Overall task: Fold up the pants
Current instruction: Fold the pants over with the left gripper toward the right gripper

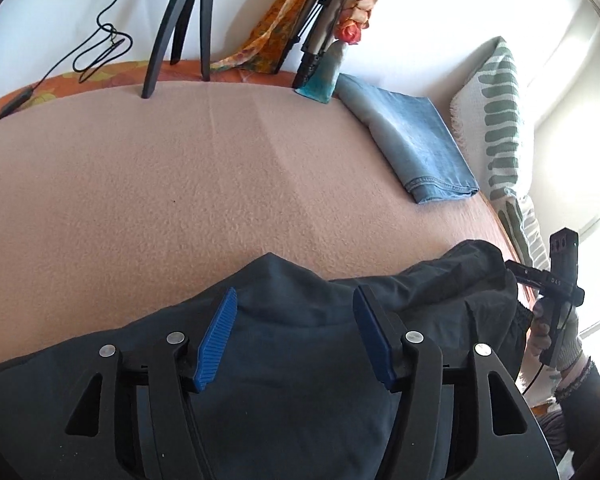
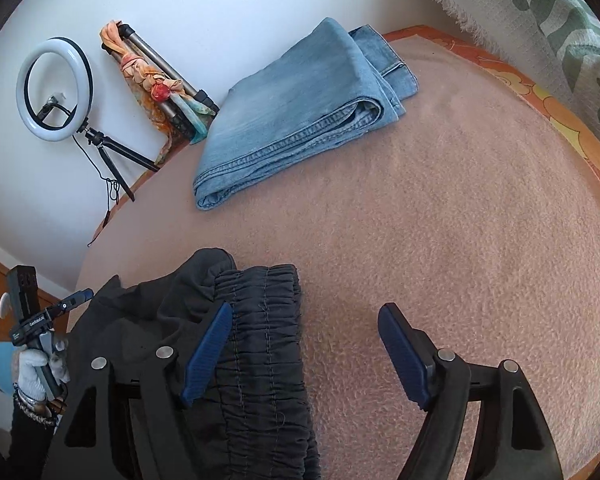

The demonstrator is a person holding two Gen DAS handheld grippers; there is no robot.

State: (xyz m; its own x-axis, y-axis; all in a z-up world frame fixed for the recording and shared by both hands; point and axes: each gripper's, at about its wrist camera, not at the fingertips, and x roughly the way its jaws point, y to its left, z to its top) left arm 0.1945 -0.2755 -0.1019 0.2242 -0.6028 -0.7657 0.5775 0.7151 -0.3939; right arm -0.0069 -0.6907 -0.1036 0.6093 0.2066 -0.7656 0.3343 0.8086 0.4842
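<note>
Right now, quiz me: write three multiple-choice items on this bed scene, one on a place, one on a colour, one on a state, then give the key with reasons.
1. Where do the folded jeans lie?
A. Far side of the blanket, near the wall
B. Under the dark pants
C. On the floor

2. What colour are the crumpled pants near the tools?
A. Red
B. White
C. Black

3. How does the right tool stand?
A. Open, pads apart
C. Shut on the jeans
B. Shut on the ring light

Key: 1 A, the jeans rest apart from the pants, toward the wall. 2 C, the gathered waistband is black. 3 A, blanket shows between its blue pads.
</note>
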